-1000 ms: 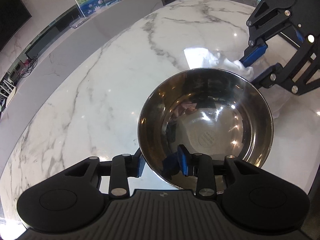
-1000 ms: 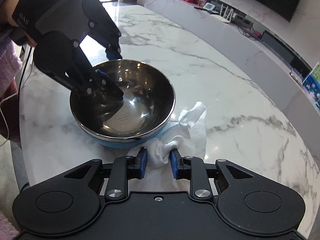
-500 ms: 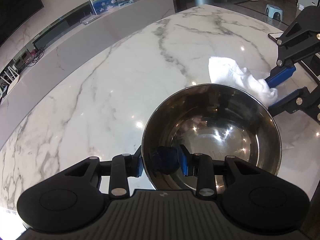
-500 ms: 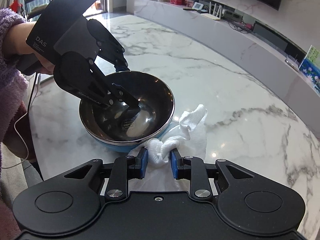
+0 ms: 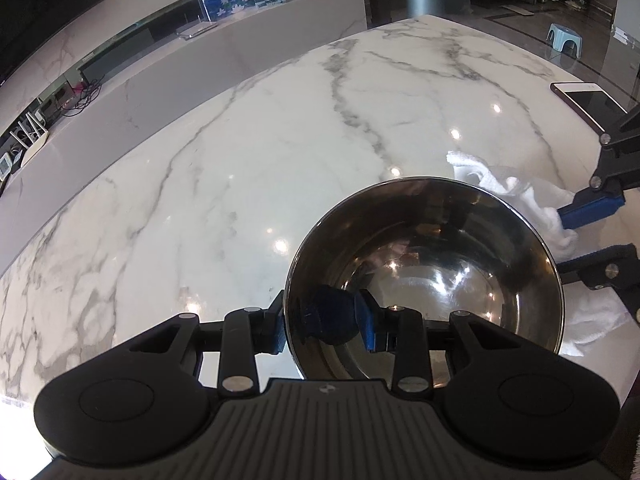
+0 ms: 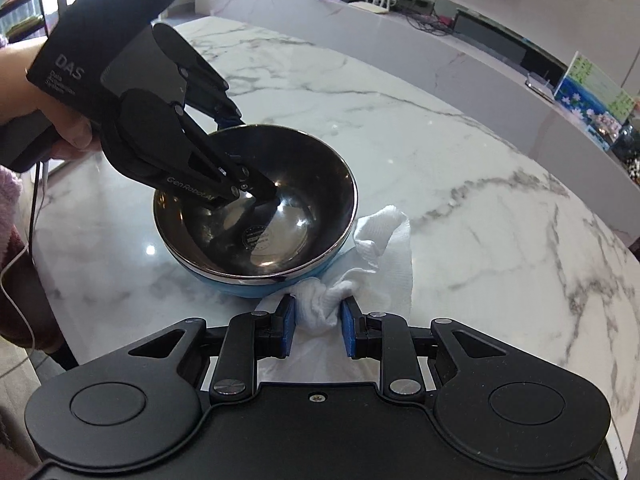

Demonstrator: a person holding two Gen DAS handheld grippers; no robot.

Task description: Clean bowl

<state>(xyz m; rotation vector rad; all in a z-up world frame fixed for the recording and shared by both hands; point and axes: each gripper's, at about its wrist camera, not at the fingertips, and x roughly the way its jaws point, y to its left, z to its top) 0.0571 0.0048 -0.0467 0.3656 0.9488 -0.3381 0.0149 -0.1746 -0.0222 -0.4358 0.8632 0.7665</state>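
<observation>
A glossy white marble table with grey veins (image 5: 248, 168) fills both views, with a long grey marble-topped counter (image 6: 440, 52) beyond it and a dark screen on the wall behind. Near the table's edge stands a round steel bowl with a blue outer shell (image 6: 260, 216), upright, its mirrored inside bare apart from a round printed mark at the bottom.

The left gripper (image 5: 322, 326) is clamped on the bowl's rim: 1 blue pad sits outside the wall, the other inside, the wall pinched between them. A hand (image 6: 60, 120) in a fuzzy pink sleeve holds this tool from the bowl's far side in the right wrist view.

The right gripper (image 6: 316, 326) is clenched on a bunched white cloth (image 6: 384, 256), the wad squeezed between its 2 blue pads (image 6: 287, 330). The rest of the cloth spreads on the marble just beside the bowl, touching its blue base. A white phone (image 5: 584, 98) lies near the table's far edge, well apart from the bowl.
</observation>
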